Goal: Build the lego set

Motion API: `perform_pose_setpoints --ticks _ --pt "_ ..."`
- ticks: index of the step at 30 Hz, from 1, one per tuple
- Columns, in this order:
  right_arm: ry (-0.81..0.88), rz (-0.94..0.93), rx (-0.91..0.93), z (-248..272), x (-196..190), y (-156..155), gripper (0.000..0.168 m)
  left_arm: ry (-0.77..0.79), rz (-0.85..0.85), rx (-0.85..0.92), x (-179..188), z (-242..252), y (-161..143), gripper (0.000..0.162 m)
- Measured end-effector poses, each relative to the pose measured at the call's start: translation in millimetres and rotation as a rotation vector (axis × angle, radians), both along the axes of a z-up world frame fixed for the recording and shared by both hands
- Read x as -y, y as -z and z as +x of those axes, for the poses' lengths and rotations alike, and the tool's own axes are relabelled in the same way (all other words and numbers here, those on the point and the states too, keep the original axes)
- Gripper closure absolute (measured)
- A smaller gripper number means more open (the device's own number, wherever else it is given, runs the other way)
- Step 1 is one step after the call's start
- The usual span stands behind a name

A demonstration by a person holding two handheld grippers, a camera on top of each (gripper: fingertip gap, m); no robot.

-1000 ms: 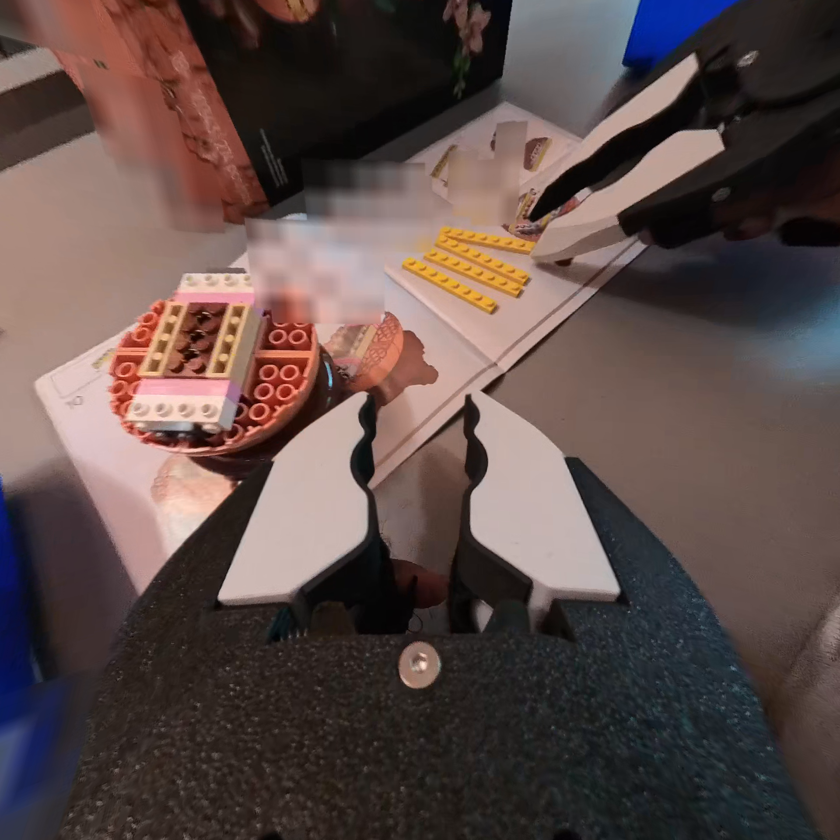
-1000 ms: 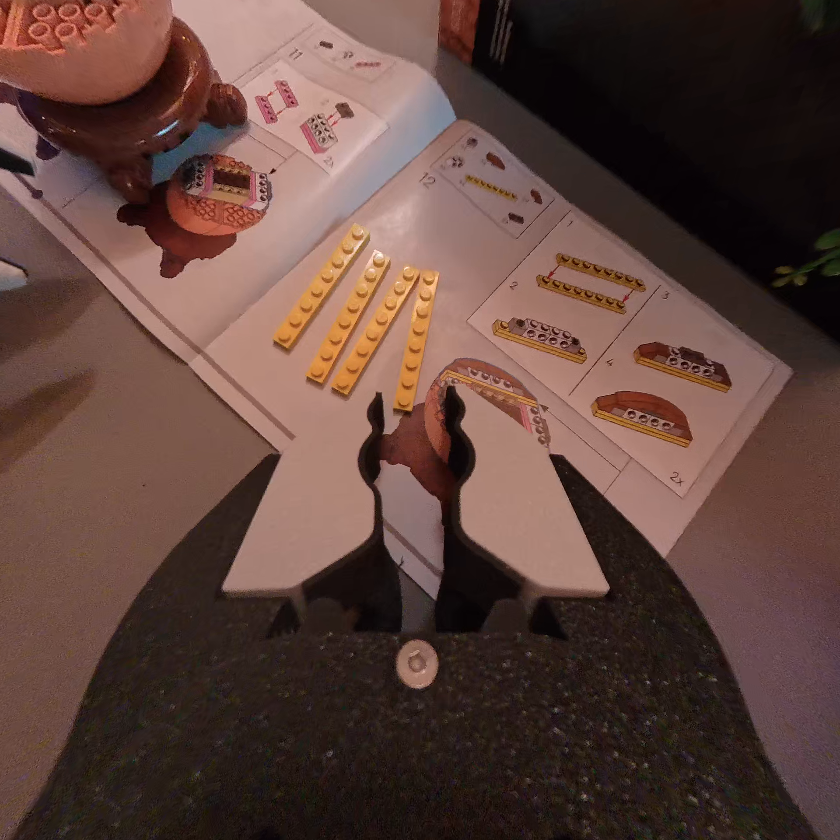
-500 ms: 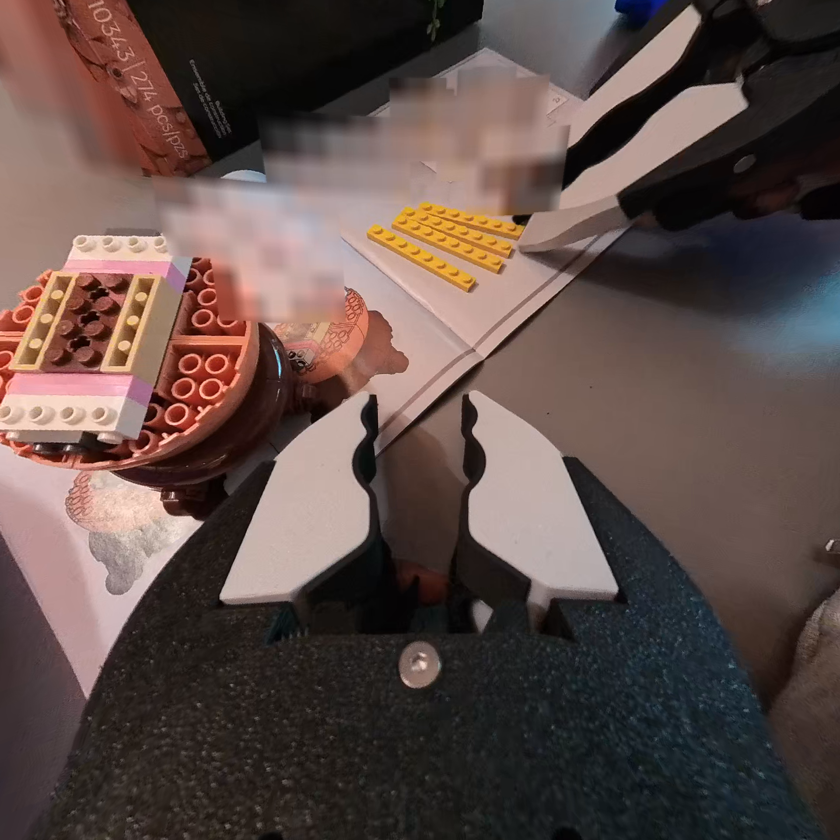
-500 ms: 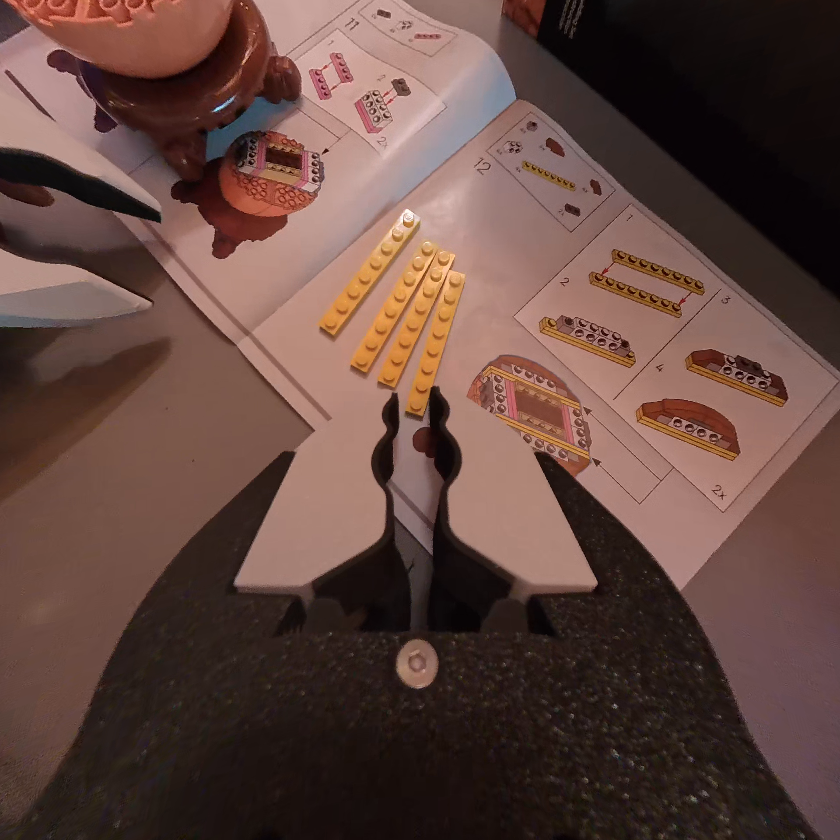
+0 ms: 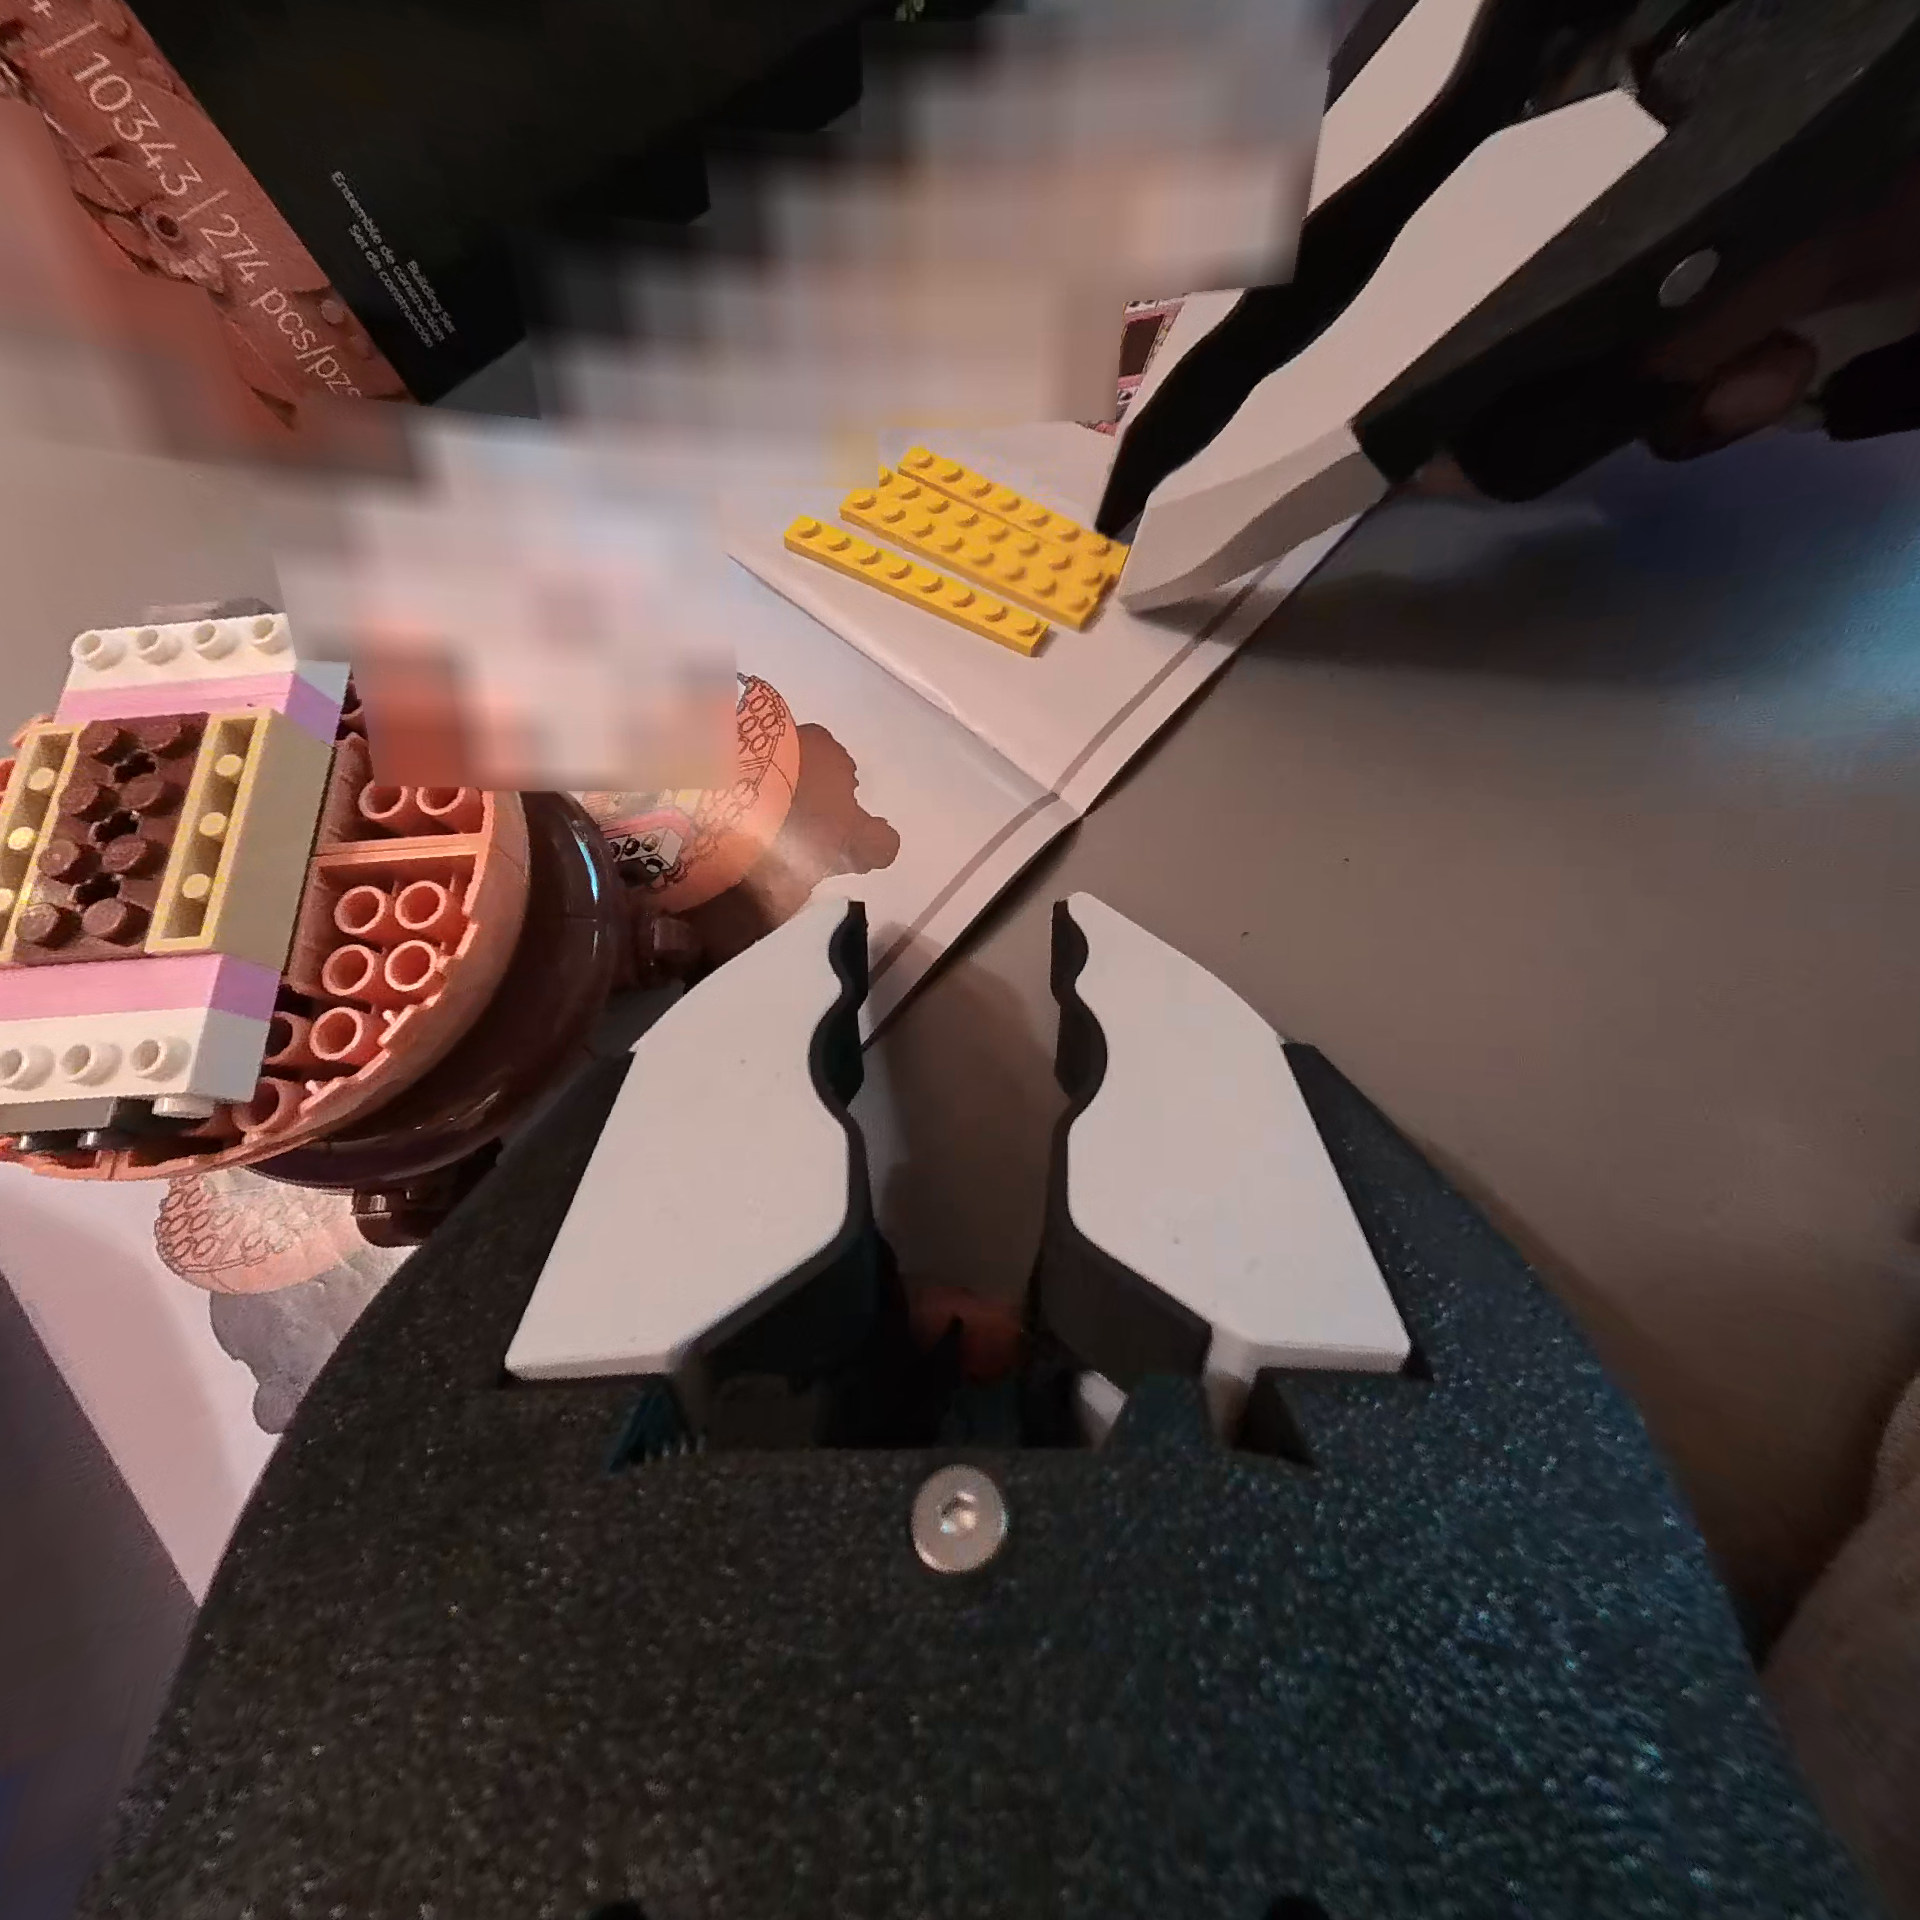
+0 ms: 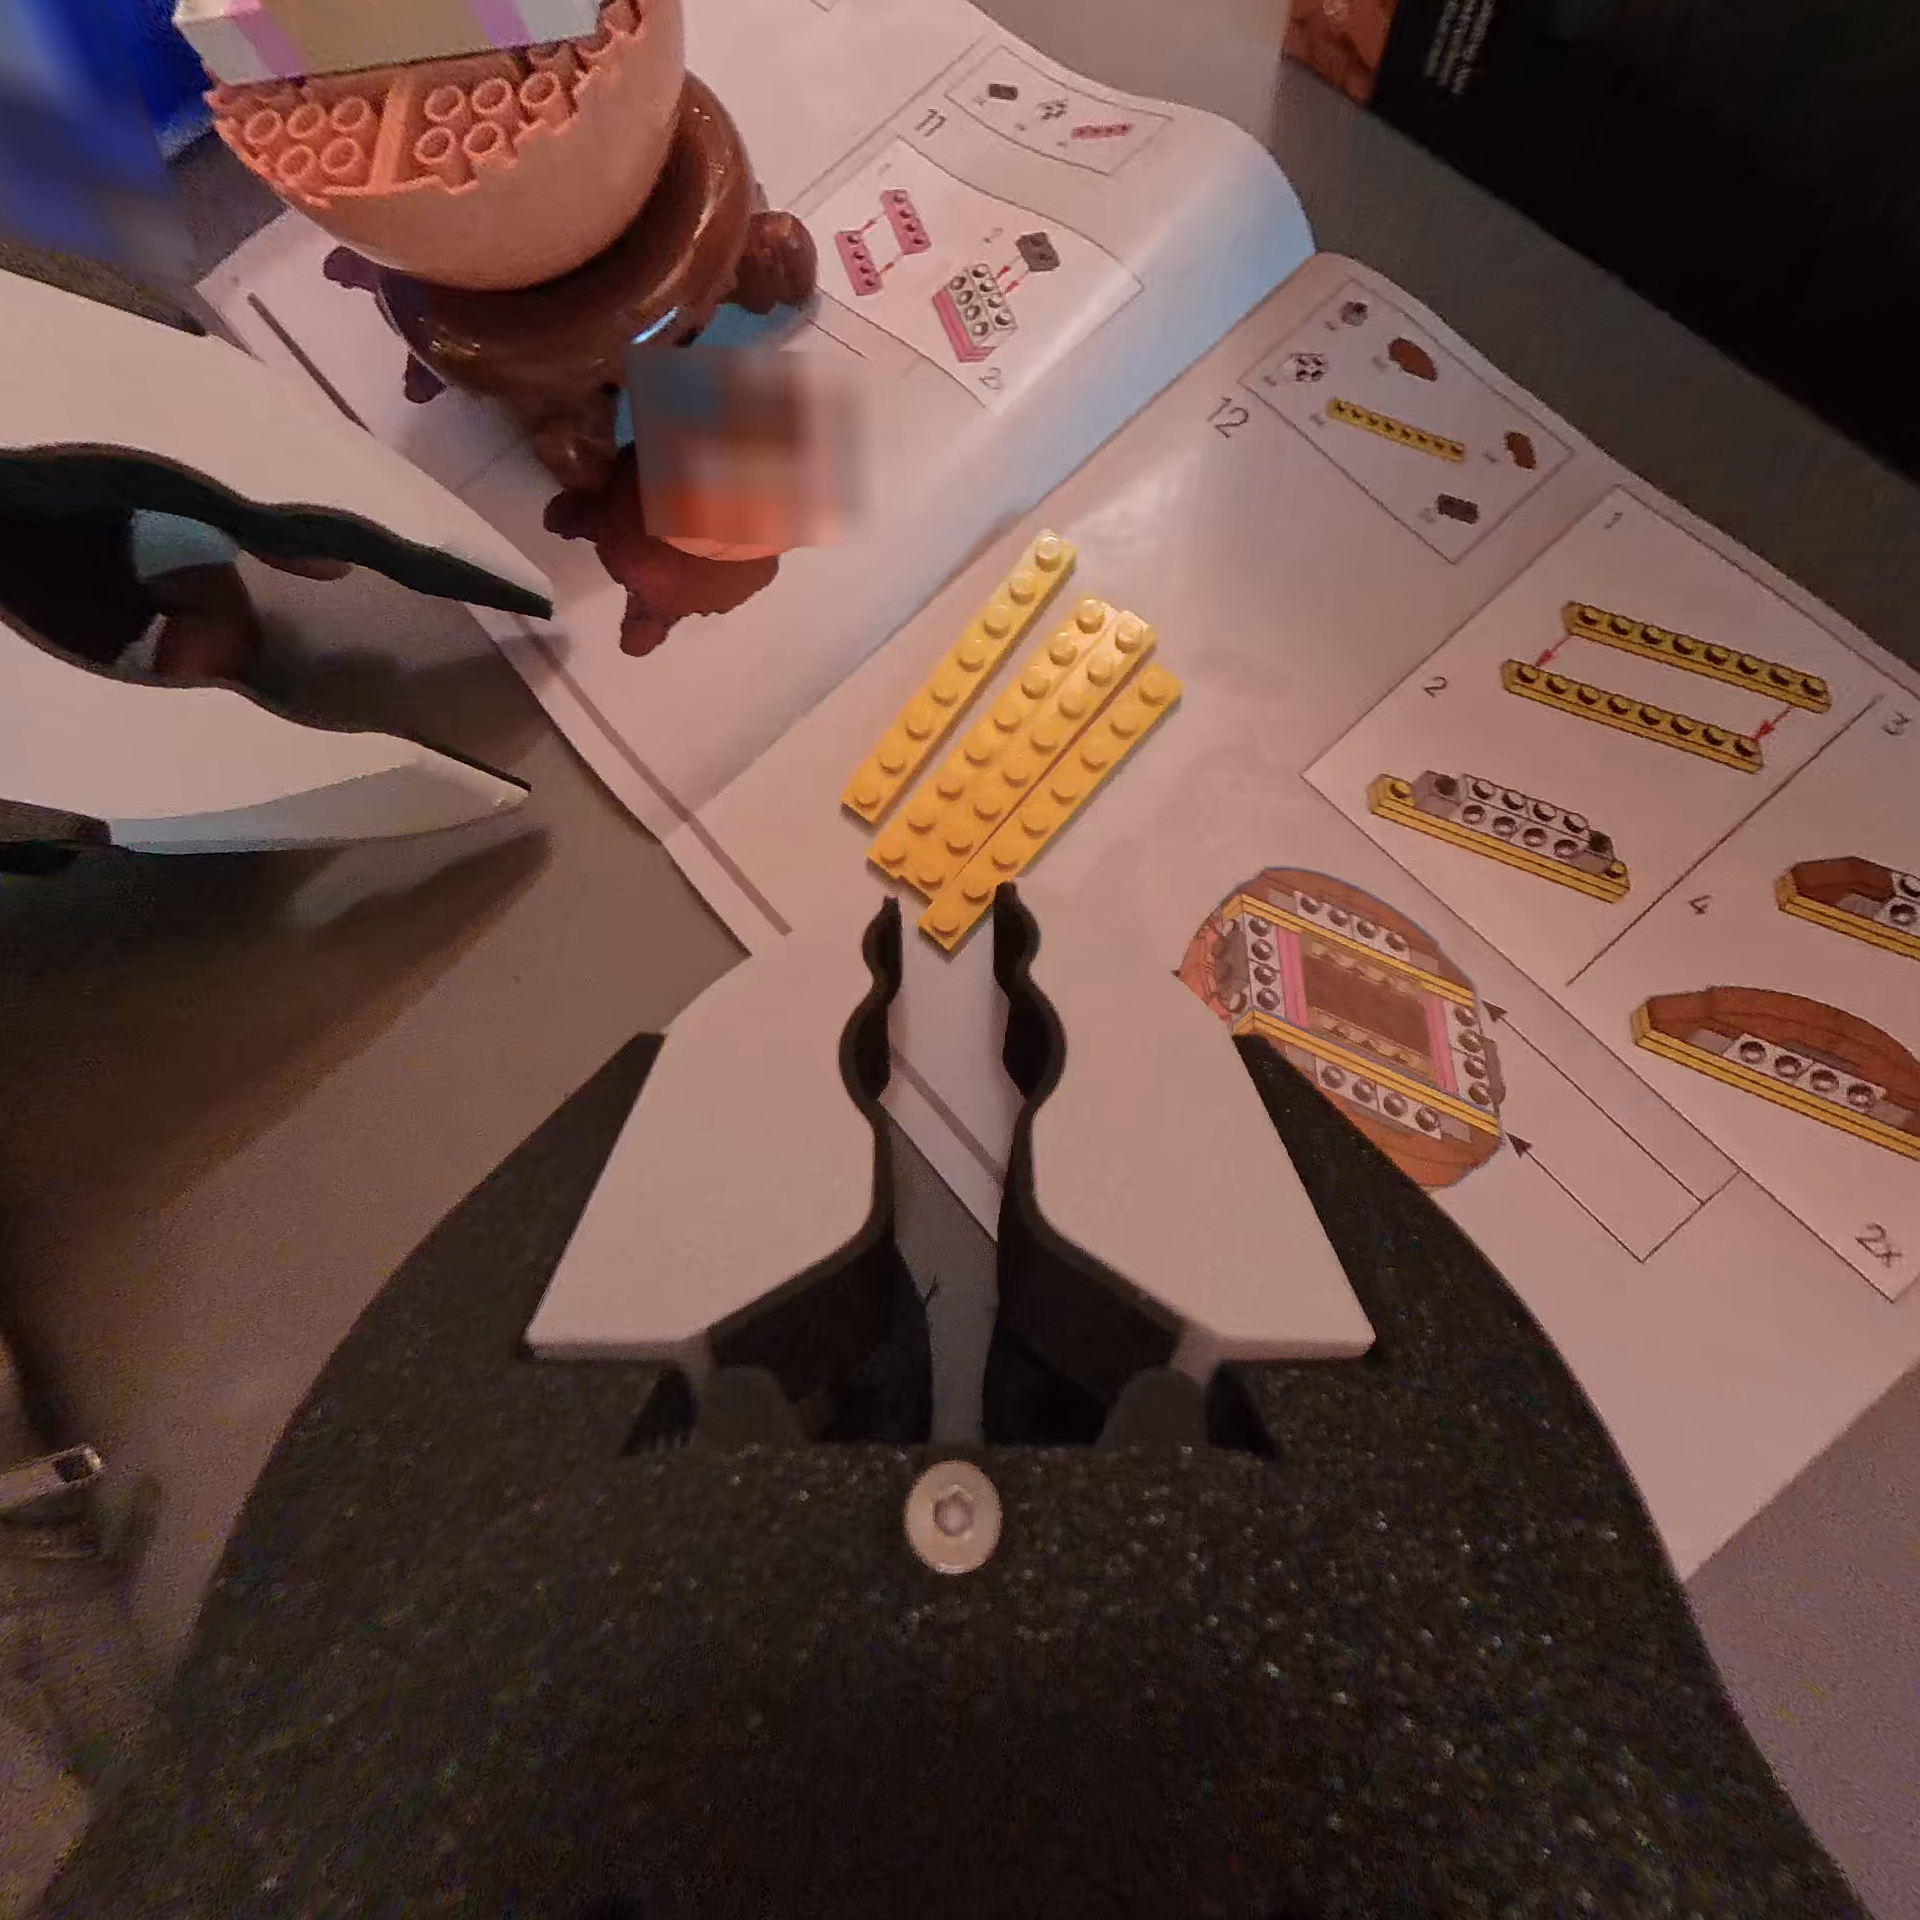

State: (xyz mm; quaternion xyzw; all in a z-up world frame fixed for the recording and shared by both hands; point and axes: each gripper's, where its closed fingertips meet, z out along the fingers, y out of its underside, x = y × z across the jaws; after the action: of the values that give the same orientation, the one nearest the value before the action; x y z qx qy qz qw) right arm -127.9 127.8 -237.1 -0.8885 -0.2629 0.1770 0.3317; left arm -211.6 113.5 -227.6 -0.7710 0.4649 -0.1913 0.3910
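Reaching the yellow plates (image 6: pixel 1013 743), right gripper (image 6: pixel 943 912) jaws apart; left gripper (image 5: pixel 958 920) jaws apart, empty

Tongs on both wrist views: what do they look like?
Both alike: the left tongs and right tongs have two flat light-grey fingers with black wavy inner pads, set in a black speckled rough-textured body with one silver hex screw. No cables or markings visible.

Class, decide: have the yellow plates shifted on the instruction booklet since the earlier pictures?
Yes. On the instruction booklet, three yellow plates now lie pressed together, where gaps separated them earlier; the right gripper is at their near ends.
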Motion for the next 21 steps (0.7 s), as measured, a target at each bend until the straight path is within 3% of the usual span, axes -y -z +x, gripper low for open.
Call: perform_pose_setpoints --ticks 4,12,21 --pt "-0.018 0.032 -0.014 3 -5 -8 0.148 0.003 0.004 0.004 0 0 -1 0.129" --pt "-0.061 -0.047 -0.232 -10 -10 -10 0.138 0.018 0.015 -0.008 1 1 0 0.129" --pt "-0.055 0.003 -0.151 -19 -13 -14 0.135 0.024 0.021 -0.02 1 2 1 0.129"
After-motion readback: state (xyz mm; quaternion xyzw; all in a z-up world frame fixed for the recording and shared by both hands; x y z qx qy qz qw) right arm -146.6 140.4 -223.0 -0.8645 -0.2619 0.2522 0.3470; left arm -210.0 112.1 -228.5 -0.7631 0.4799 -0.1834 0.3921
